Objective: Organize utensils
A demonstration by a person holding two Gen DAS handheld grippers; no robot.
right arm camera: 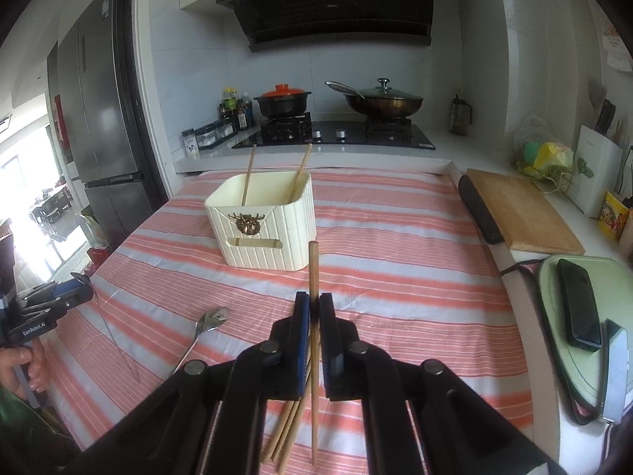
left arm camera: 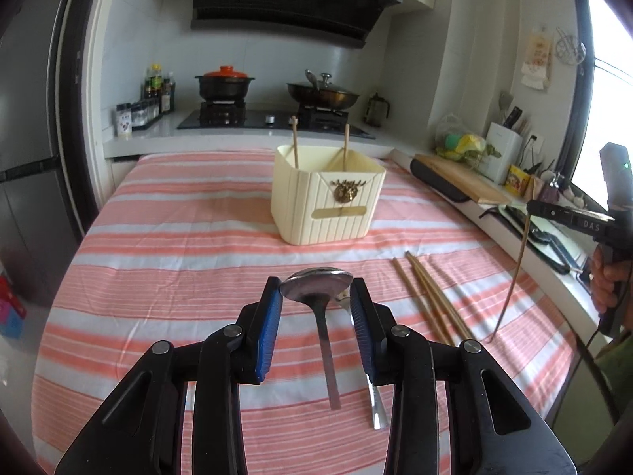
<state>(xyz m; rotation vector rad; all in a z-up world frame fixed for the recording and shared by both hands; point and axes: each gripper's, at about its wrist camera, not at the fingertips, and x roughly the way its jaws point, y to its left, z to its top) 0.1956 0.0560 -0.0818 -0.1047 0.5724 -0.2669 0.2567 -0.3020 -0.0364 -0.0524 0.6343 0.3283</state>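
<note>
Gripping a metal spoon (left arm camera: 316, 285) by its bowl, blue pads pressed on either side, handle hanging down clear of the striped cloth (left arm camera: 178, 237): so the left gripper (left arm camera: 316, 291), raised above the near part of the table. Lying flat on the cloth just beside and under its right finger, a second spoon (left arm camera: 376, 403), bowl mostly hidden behind that finger. Further back, near the middle of the cloth, a cream ribbed utensil box (left arm camera: 328, 206) with a brass emblem on its front and a divider inside; standing in it, two chopsticks (left arm camera: 294, 142), one leaning in each compartment, though which wall each rests on cannot be told from this angle. Right of the held spoon, a small bundle of loose chopsticks (left arm camera: 431, 297) lying on the cloth, angled away toward the box. Further right again, seen from the left wrist, the right gripper (left arm camera: 532, 208) held up by a hand (left arm camera: 605, 277) at the table's edge, a single chopstick (left arm camera: 514, 269) dangling from it toward the cloth. From the right wrist view, that gripper (right arm camera: 315, 304) clamped tight on the chopstick (right arm camera: 313, 273), pads nearly touching, the stick's upper end pointing at the box (right arm camera: 263, 225) and its lower end running down past the loose chopsticks (right arm camera: 287, 435) beneath. Beyond the cloth on the right counter, a wooden cutting board (right arm camera: 522, 213) and a dark phone (right arm camera: 579, 308) on a pale green mat.
</note>
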